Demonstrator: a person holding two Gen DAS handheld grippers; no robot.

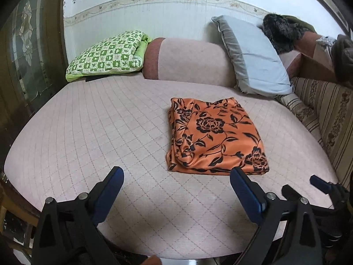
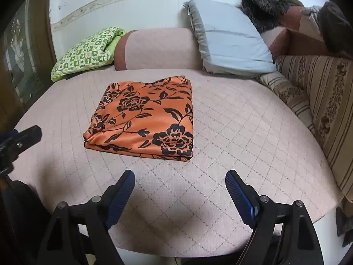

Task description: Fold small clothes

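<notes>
An orange garment with black flowers lies folded into a flat rectangle on the pink quilted bed cover. In the right wrist view the folded garment sits left of centre on the cover. My left gripper hovers over the near edge of the bed, open, with nothing between its blue pads; its right finger is just in front of the garment's near edge. My right gripper is open too, short of the garment and empty. The right gripper's tip shows at the left wrist view's right edge.
At the head of the bed lie a green checked pillow, a pink bolster and a grey pillow. A striped floral cushion runs along the right side. A dark furry item lies behind. A glass-panelled door stands left.
</notes>
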